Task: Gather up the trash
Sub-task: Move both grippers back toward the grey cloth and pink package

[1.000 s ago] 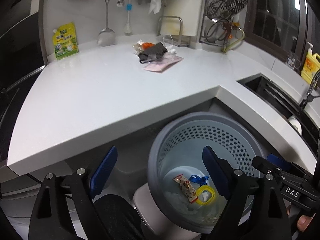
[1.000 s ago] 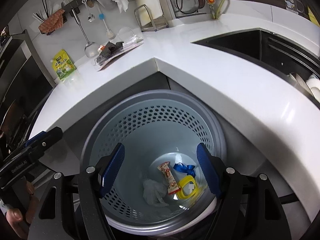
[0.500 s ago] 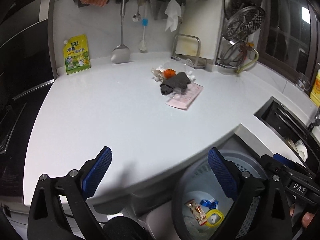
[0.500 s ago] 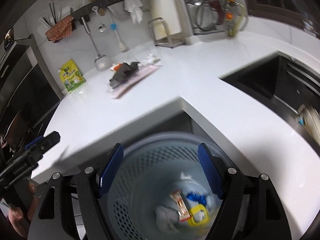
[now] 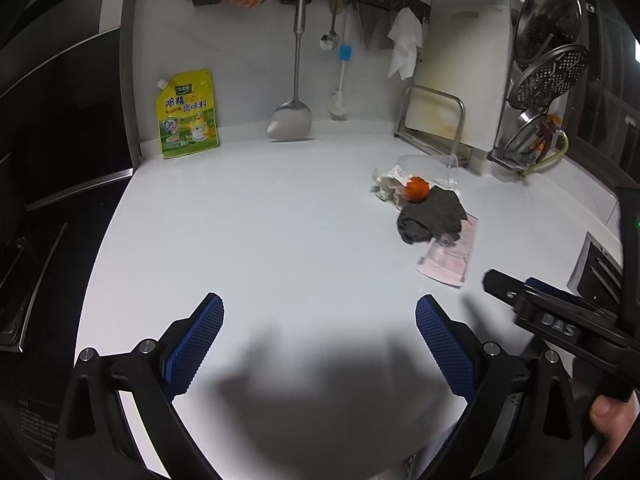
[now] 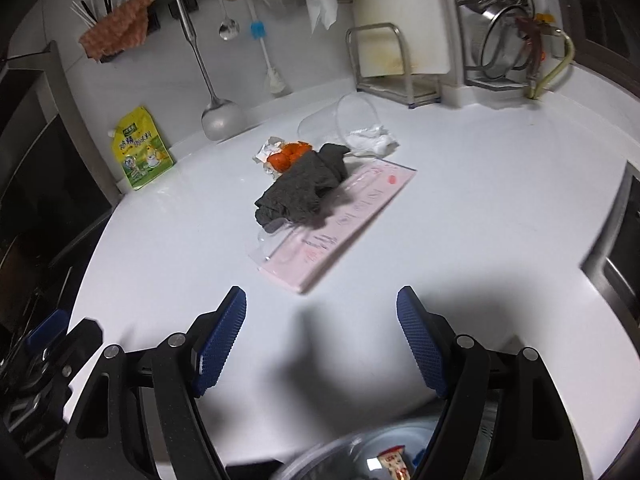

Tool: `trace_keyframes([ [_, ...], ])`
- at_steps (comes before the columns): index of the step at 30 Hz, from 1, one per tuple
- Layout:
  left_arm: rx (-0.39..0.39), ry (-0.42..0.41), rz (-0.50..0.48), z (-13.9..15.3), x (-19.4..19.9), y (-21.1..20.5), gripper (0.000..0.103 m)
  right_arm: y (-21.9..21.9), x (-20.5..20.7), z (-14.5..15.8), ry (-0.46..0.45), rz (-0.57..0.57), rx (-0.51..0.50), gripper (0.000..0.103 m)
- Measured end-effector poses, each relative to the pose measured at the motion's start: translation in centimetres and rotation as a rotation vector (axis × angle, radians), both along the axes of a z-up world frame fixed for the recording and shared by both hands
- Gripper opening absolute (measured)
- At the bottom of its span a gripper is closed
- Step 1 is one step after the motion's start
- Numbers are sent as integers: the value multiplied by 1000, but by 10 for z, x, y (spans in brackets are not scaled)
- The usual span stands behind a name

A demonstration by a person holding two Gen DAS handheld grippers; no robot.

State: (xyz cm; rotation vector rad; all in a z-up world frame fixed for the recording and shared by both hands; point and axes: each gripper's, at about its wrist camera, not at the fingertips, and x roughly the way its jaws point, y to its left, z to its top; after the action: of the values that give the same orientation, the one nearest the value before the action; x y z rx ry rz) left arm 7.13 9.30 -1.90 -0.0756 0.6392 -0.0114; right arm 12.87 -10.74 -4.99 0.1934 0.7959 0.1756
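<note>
Both grippers hang above the white counter with their blue-padded jaws spread wide and nothing between them. The left gripper is over a bare stretch of counter. The right gripper points toward the pile of trash and shows at the right edge of the left camera's view.

The trash sits together in one heap on the counter, in front of the metal rack that props up a cutting board. A crumpled dark grey cloth lies in the middle of the heap, draped partly over a flat pink packet that reaches toward the right gripper. Behind the cloth, on the side away from the rack, an orange scrap touches a bit of crumpled white wrapper. Nearer the rack, a clear plastic cup lies on its side with a wad of white tissue at its mouth.

Well away from the rack, a yellow-green pouch leans on the wall. A ladle and a brush hang between the pouch and the rack.

At the bottom of the right camera's view, below the counter edge, a blurred bin seems to hold a snack wrapper.
</note>
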Motion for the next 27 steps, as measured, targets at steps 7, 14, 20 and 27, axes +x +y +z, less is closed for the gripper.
trace_keyframes([
  [7, -11, 10, 5, -4, 14, 12, 95, 22, 39, -8, 29, -34, -20, 74],
  [14, -28, 37, -2, -11, 26, 9, 95, 22, 57, -12, 47, -84, -83, 74],
  [20, -37, 35, -26, -7, 31, -5, 95, -11, 53, -13, 56, -125, -81, 74],
  [27, -51, 57, -68, -8, 40, -34, 95, -69, 53, -18, 81, -188, -108, 74],
])
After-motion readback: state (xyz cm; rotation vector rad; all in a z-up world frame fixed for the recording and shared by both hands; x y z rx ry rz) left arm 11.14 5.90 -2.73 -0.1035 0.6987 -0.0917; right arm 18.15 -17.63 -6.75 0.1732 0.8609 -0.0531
